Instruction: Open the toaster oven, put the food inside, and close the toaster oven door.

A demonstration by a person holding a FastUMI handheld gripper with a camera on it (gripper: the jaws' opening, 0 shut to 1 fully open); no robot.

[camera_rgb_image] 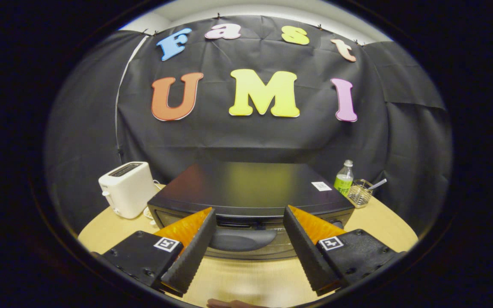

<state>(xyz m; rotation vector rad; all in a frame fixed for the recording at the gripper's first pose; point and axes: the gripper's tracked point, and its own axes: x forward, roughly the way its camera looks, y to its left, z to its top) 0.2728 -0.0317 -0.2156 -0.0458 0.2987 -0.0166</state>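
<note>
A black toaster oven [246, 188] stands on the wooden table [255, 278], seen from above its front edge. Its door is shut, and the curved door handle [240, 239] lies between my two fingers, just ahead of them. My gripper [248, 214] is open, its fingers spread to either side of the handle with nothing held. A small pale brown thing [233, 304] peeks in at the table's near edge below the fingers; I cannot tell what it is.
A white pop-up toaster [127, 188] stands left of the oven with a cable beside it. Right of the oven are a green bottle [344, 179] and a wire mesh basket [360, 193] with a utensil in it. Bare table lies in front of the oven.
</note>
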